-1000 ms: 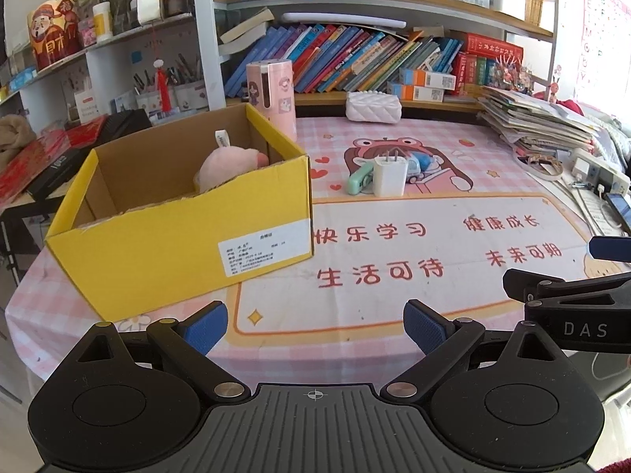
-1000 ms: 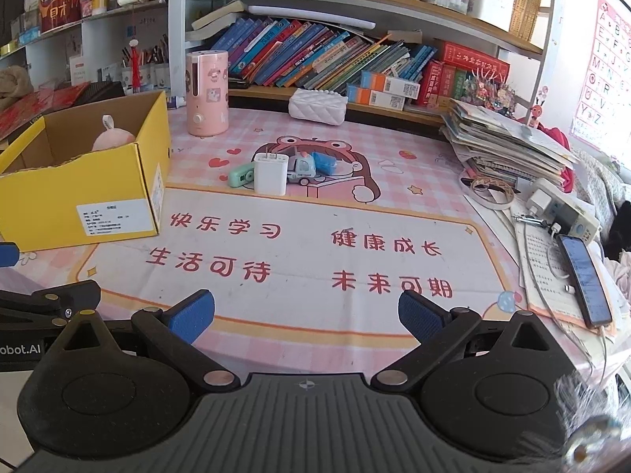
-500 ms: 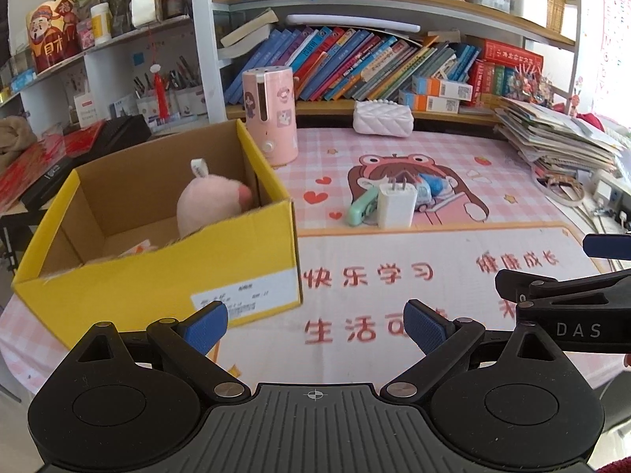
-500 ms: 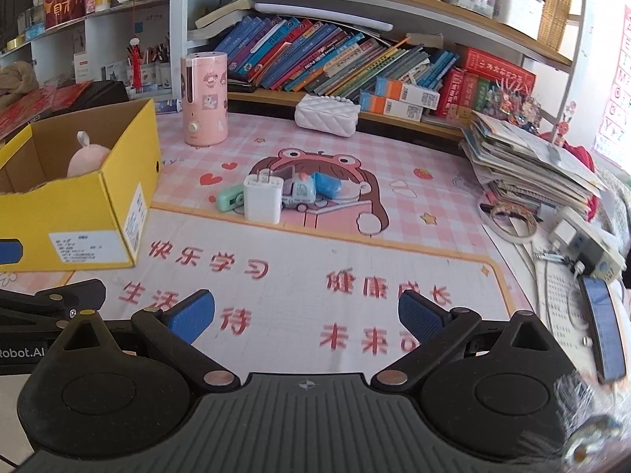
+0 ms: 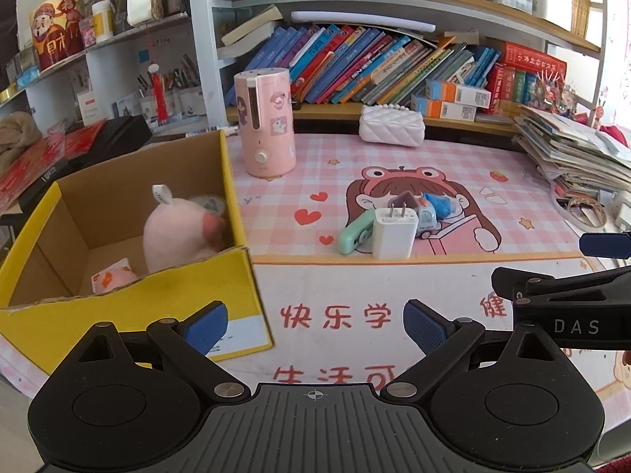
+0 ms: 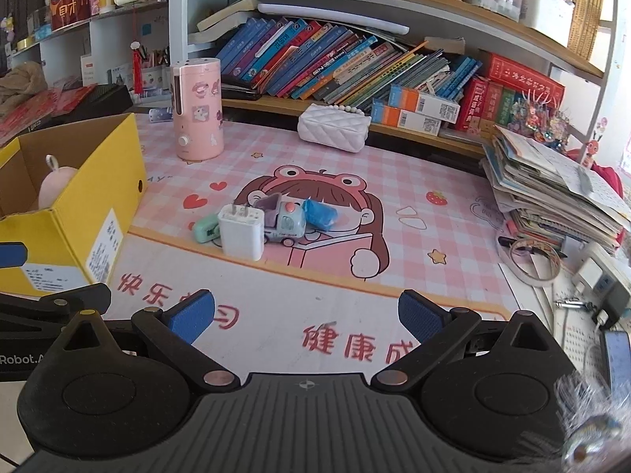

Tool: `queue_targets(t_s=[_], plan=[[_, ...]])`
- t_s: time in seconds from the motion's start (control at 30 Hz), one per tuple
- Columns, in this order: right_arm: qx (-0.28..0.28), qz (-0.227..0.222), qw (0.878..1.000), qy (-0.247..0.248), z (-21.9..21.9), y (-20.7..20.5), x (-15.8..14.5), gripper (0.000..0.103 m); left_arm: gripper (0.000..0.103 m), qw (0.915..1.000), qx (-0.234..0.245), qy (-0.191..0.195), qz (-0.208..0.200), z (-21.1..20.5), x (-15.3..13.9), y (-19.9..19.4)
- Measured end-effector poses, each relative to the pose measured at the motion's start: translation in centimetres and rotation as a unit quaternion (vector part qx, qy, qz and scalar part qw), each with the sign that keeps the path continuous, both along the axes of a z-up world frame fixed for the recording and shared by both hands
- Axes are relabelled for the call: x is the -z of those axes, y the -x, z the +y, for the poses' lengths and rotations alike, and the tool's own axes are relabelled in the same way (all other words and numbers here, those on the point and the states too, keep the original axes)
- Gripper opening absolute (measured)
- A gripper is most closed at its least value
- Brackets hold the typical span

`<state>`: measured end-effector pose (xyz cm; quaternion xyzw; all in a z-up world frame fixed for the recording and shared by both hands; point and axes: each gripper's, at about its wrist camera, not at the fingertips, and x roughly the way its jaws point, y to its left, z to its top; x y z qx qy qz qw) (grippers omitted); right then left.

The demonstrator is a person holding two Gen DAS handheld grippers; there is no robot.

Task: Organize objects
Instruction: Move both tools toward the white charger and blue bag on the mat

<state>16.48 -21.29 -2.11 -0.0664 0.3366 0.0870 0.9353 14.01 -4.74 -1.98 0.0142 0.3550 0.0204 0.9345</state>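
Observation:
A yellow cardboard box (image 5: 130, 307) (image 6: 98, 213) stands open at the left of the pink mat, holding a pink plush toy (image 5: 177, 232) (image 6: 55, 187) and a small packet (image 5: 112, 278). Mid-mat lies a cluster: a white charger plug (image 5: 394, 232) (image 6: 240, 234), a mint green case (image 5: 355, 232) (image 6: 205, 228), a small toy truck (image 5: 424, 216) (image 6: 284, 220) and a blue wrapped piece (image 5: 439, 205) (image 6: 321, 213). My left gripper (image 5: 315, 323) is open just in front of the box's right corner. My right gripper (image 6: 305, 315) is open short of the cluster, empty.
A pink humidifier (image 5: 268, 122) (image 6: 197, 108) and a white quilted pouch (image 5: 392, 126) (image 6: 335, 126) stand at the back below crowded bookshelves. A paper stack (image 6: 552, 189), tape roll (image 6: 532, 258), power strip and phone (image 6: 617, 358) crowd the right edge.
Both grippers have moved forward over the mat toward the cluster and the box; everything looms larger. Both stay open and empty. No object on the table has moved.

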Motion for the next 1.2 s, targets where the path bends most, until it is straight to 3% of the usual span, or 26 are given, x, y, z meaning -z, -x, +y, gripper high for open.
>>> queue_targets(t_s=[0.57, 1.2], plan=[[-0.002, 0.015, 0.999, -0.036, -4.1, -3.4, 0.8, 0.100, 0.097, 0.9999, -0.012, 0.000, 0.003, -3.3, 0.4, -2.3], [0.001, -0.004, 0.998, -0.063, -6.0, -7.5, 0.2, 0.098, 0.097, 0.9999, -0.003, 0.006, -0.008, -5.3, 0.8, -5.8]])
